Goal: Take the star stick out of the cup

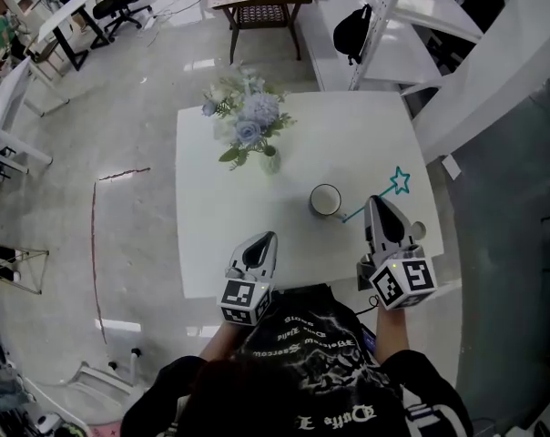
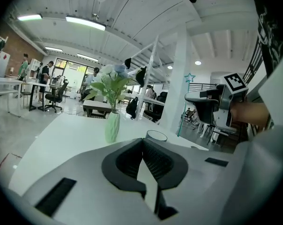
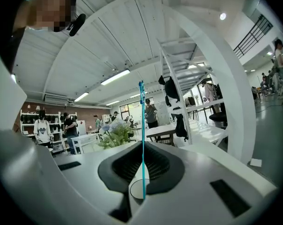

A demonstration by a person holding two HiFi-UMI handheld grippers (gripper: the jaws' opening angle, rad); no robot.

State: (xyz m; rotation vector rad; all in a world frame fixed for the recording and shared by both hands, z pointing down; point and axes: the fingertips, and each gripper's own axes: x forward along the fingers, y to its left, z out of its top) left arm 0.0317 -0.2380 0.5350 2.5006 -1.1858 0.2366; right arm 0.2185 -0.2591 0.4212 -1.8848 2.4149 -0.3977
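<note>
A white cup (image 1: 326, 200) stands on the white table (image 1: 220, 244). The star stick (image 1: 400, 181) is a thin teal rod with an outlined star at its top. My right gripper (image 1: 377, 209) is shut on the rod, just right of the cup. The stick tilts up and to the right, and its lower end hangs beside the cup's rim, outside it. In the right gripper view the star stick (image 3: 142, 125) rises between the right gripper's (image 3: 142, 148) pads, with the cup (image 3: 137, 190) below. My left gripper (image 1: 265, 239) hovers near the table's front edge, shut and empty. The left gripper view shows the left gripper (image 2: 142, 142), the cup (image 2: 156, 136) and the star stick (image 2: 189, 78).
A pale green vase of blue and white flowers (image 1: 269, 160) stands behind the cup, left of it. A small round white object (image 1: 419, 230) lies by the table's right edge. A white stair frame (image 1: 475, 71) rises on the right. A wooden bench (image 1: 257, 3) stands beyond the table.
</note>
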